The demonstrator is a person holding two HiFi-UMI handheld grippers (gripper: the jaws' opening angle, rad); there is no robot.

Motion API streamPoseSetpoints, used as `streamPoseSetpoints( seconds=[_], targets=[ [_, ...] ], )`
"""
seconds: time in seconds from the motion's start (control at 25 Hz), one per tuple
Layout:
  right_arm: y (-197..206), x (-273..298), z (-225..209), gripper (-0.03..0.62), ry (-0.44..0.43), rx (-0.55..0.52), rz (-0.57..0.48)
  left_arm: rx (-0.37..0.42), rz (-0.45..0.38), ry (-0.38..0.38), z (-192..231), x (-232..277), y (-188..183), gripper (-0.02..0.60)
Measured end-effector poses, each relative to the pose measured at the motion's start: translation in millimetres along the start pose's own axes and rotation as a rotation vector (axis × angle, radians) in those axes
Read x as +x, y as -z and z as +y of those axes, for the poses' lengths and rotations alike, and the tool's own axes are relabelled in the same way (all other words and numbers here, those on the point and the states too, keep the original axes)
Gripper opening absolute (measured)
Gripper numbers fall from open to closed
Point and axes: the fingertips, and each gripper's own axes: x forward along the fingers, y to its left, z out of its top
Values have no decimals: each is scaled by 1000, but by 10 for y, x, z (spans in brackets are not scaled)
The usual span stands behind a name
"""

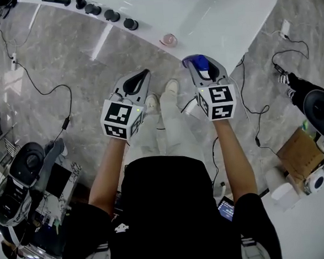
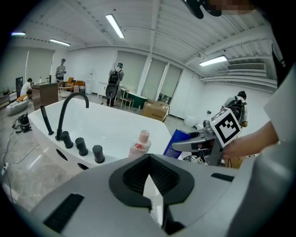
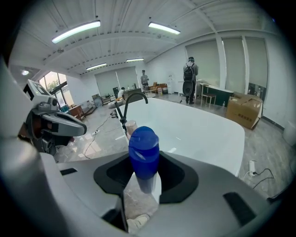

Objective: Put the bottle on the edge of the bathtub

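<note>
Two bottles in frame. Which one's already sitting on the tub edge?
The pale pink-capped bottle, standing on the white bathtub's rim near the black knobs. The blue plastic bottle is off the tub, clamped in the right gripper.

The blue bottle (image 3: 144,155) between the right gripper's (image 3: 142,183) jaws looked smooth, glossy plastic — beyond it the white bathtub (image 3: 199,125) shone glossy; beneath, the grey floor (image 1: 79,60) was polished, marble-veined.

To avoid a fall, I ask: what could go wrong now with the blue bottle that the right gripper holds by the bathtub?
The blue bottle in the right gripper hangs near the outer border of the bathtub rim; set down there, it may tip to the floor. The pink bottle stands close on the same rim and could be knocked.
</note>
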Motion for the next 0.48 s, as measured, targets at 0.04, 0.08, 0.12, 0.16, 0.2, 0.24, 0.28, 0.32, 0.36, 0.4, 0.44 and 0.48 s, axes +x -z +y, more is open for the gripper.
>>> streamPoseSetpoints(
  seconds=[0.04,0.08,0.12,0.16,0.2,0.24,0.28,0.32,0.36,0.4,0.44,0.48],
  targets=[
    [17,40,-3,163,-1,-5,2,-2,4,-3,6,16,30,12],
    [35,81,-8,163,-2,-10,5,-6,7,-4,5,32,62,12],
    [51,126,-12,163,-1,-15,8,-11,10,-4,2,48,92,12],
    [66,174,-15,163,0,-22,11,-17,12,-5,-1,62,119,12],
    [82,222,-15,163,0,-28,16,-23,15,-5,-6,73,146,12],
    [97,268,-12,163,-3,-35,22,-30,18,-4,-15,83,175,12],
    [109,312,-8,163,-7,-41,26,-35,21,-2,-26,93,205,12],
    [115,355,-5,163,-11,-47,27,-39,25,0,-37,103,233,12],
    [117,396,-1,163,-15,-55,27,-40,29,2,-45,113,258,12],
    [121,436,1,163,-17,-63,29,-40,33,4,-50,122,280,12],
    [128,474,3,163,-17,-72,31,-43,36,5,-52,129,301,12],
    [138,511,2,163,-17,-80,35,-47,38,5,-53,133,323,12]
  ],
)
